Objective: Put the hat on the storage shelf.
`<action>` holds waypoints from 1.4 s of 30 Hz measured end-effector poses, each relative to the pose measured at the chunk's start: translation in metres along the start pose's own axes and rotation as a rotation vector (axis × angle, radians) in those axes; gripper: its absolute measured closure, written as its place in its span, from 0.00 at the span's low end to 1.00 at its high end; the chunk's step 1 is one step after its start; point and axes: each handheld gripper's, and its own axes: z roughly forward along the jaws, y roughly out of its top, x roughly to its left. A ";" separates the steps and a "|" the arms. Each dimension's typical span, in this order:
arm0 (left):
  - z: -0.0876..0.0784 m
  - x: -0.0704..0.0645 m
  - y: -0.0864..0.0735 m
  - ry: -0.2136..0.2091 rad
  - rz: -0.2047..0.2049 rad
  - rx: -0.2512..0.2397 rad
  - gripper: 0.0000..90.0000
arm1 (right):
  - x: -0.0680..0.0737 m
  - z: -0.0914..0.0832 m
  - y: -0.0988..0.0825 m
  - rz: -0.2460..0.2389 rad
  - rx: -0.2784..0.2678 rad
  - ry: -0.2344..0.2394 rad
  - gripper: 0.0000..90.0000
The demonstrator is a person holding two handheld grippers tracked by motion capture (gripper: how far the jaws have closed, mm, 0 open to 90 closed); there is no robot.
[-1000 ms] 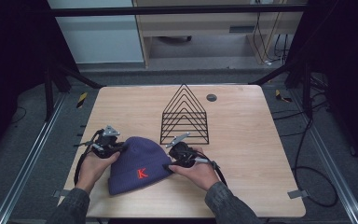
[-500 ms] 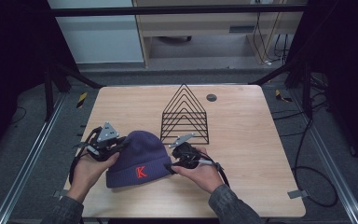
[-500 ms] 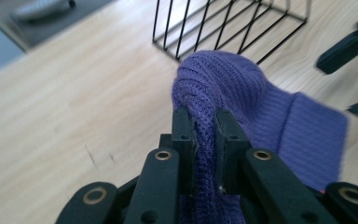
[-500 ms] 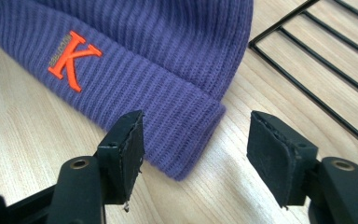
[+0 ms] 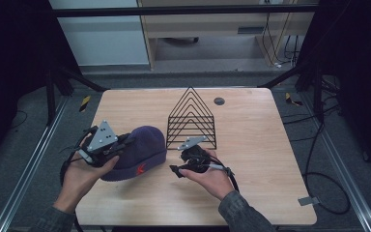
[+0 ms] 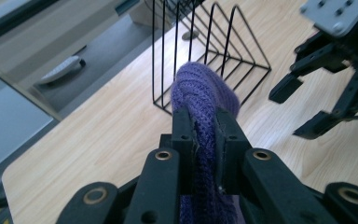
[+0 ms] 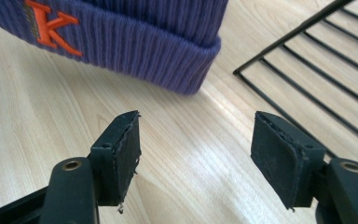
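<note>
I have the left gripper [image 5: 125, 141] pinching the purple knit beanie [image 5: 142, 152] by a fold of its fabric; in the left gripper view the wool [image 6: 204, 100] is squeezed tight between the two black jaws and bulges out past their tips. The beanie lies at the near left part of the wooden table [image 5: 261, 145], its ribbed cuff with the orange letter K [image 5: 140, 168] facing my side. My right gripper [image 5: 175, 171] sits just right of the beanie, jaws spread and having just been opening, with nothing between them; in the right gripper view I see bare tabletop between the pads [image 7: 128, 149] and the beanie's cuff [image 7: 168, 51] a little beyond them, apart from the tips. The black wire rack [image 5: 192, 121], a row of triangular frames, stands right behind both grippers and close to the beanie's far edge, so it crowds the space ahead. A small dark round disc [image 5: 219, 101] lies on the table beyond the rack, well apart from the beanie.
</note>
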 end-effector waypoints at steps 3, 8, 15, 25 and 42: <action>-0.005 0.002 0.004 -0.001 0.009 -0.018 0.89 | -0.001 0.002 0.004 -0.012 -0.006 -0.005 0.37; -0.012 0.004 0.008 -0.014 0.009 -0.041 0.89 | 0.000 0.006 0.011 -0.024 -0.015 0.000 0.36; -0.016 0.005 0.013 -0.051 0.013 -0.072 0.89 | 0.000 0.014 0.017 -0.055 -0.009 0.074 0.55; -0.018 0.023 0.021 -0.050 -0.065 -0.104 0.89 | 0.004 -0.006 0.026 -0.094 -0.046 0.094 0.86; 0.001 0.057 0.126 -0.059 -0.115 -0.241 0.89 | -0.042 -0.107 0.075 -0.121 -0.170 -0.030 0.90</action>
